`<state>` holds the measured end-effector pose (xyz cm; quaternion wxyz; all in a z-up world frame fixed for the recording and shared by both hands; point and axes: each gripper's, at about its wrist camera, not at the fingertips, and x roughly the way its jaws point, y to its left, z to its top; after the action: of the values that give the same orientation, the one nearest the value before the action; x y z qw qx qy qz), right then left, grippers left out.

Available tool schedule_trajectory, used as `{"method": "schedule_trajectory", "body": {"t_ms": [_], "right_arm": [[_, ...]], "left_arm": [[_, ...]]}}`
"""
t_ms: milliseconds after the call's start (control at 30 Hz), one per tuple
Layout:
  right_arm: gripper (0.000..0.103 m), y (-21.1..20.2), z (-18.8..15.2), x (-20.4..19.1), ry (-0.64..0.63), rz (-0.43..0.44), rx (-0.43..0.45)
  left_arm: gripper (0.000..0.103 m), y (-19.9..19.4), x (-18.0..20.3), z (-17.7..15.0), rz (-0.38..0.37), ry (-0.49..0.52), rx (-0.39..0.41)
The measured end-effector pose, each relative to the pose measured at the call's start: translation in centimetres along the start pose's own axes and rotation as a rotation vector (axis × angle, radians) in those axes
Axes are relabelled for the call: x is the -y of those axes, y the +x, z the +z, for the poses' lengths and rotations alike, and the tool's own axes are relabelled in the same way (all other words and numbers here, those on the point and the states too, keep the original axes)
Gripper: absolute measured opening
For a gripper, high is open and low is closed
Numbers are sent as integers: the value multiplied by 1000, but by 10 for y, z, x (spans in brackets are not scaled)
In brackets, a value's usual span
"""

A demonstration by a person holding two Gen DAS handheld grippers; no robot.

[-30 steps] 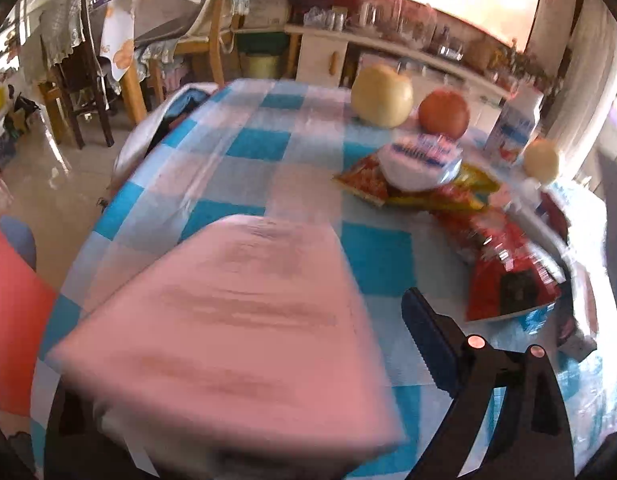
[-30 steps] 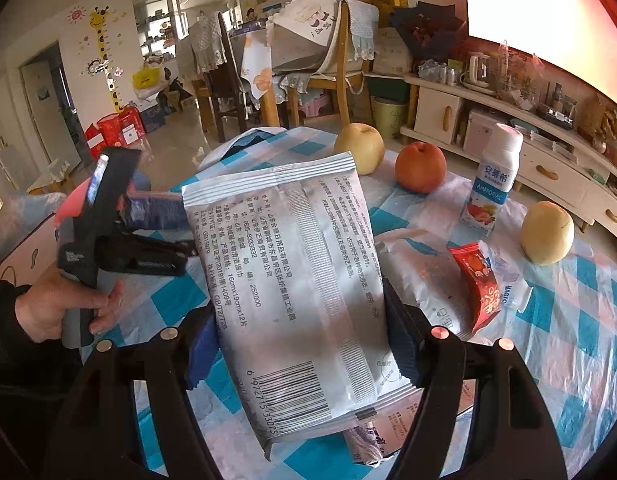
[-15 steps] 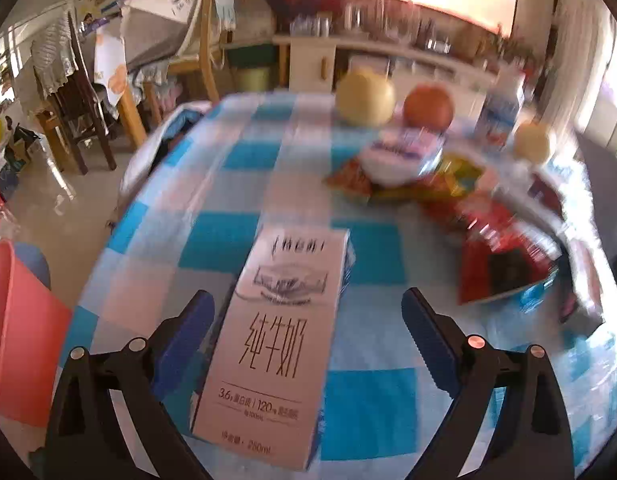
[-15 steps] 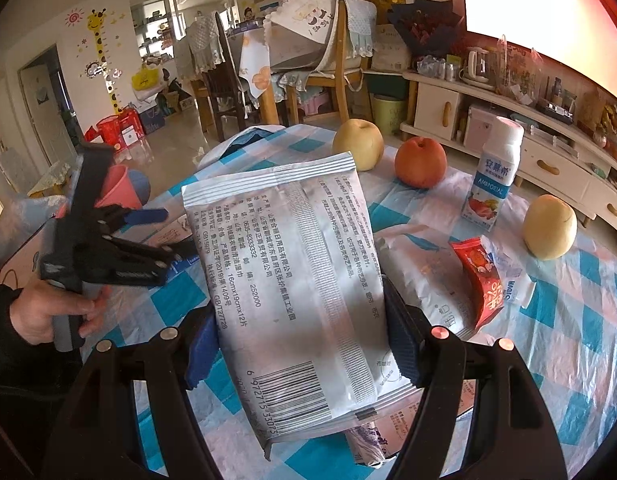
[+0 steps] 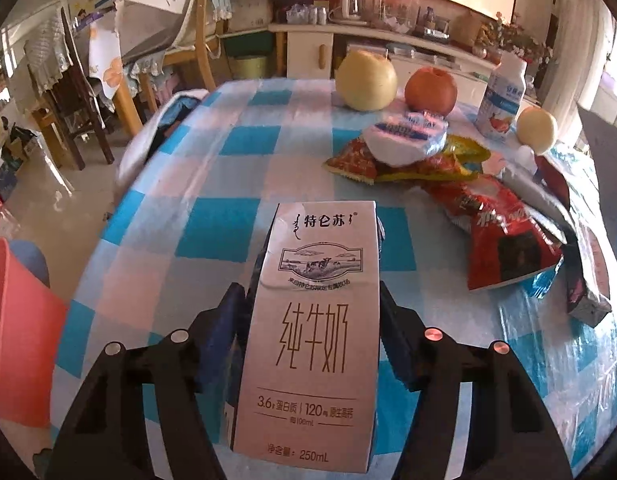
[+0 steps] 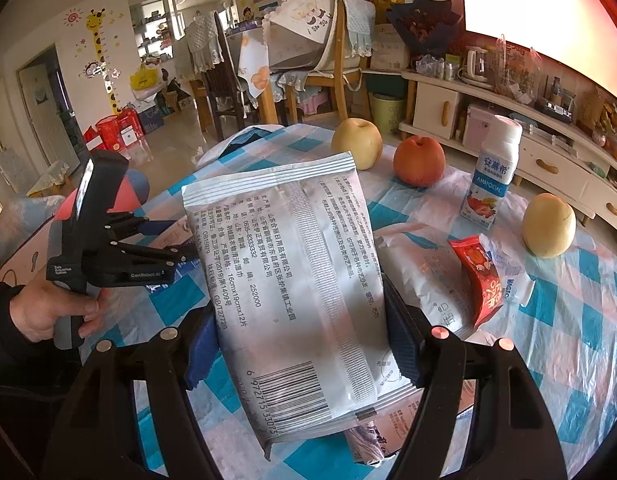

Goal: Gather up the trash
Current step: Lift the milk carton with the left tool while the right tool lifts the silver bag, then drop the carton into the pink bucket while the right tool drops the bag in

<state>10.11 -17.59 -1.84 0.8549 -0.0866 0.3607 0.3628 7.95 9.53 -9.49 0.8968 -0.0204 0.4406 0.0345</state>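
Here, left wrist view: my left gripper (image 5: 308, 320) closing, milk carton (image 5: 314, 316) between blue pads, both pads at carton sides, contact looks made. Carton lies on blue-checked tablecloth (image 5: 212, 184). Beyond it: snack wrappers (image 5: 496, 236), yellow pear (image 5: 365, 80), red apple (image 5: 430, 90), yogurt bottle (image 5: 502, 100).

Right wrist view: my right gripper (image 6: 296, 332) clenched on silver wet-wipe pack (image 6: 288, 280), pack raised above table. My left hand (image 6: 48, 312) holds left gripper at left, over table edge. Red wrapper (image 6: 478, 276) lies right of pack.
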Motion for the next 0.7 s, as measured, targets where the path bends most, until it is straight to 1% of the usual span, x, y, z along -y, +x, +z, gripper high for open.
{"method": "schedule_trajectory", "body": {"t_ms": [167,300,367,433,467,567,700], "right_arm": [[72,-5,4,-7,-13,11,11],[72,-10,17,-26,-41,29,25],[72,-11,26,-42,-64,40,32],[72,-9,35,-57,-90,51,35],[72,-8,42,-66,-104,60,38],[72,1,68,-105,-153,111,53],[72,23,106,-183,-269,201,64]], "left_arm": [[65,-26,-5,6,-2,-8,58],[65,-63,-13,13,22,-6,135],[65,-79,-21,14,30,-13,159],[65,-97,-39,13,35,-37,175],[65,-109,-53,11,46,-57,186],[65,-136,-94,9,73,-115,212],[65,-171,-162,3,144,-181,246]]}}
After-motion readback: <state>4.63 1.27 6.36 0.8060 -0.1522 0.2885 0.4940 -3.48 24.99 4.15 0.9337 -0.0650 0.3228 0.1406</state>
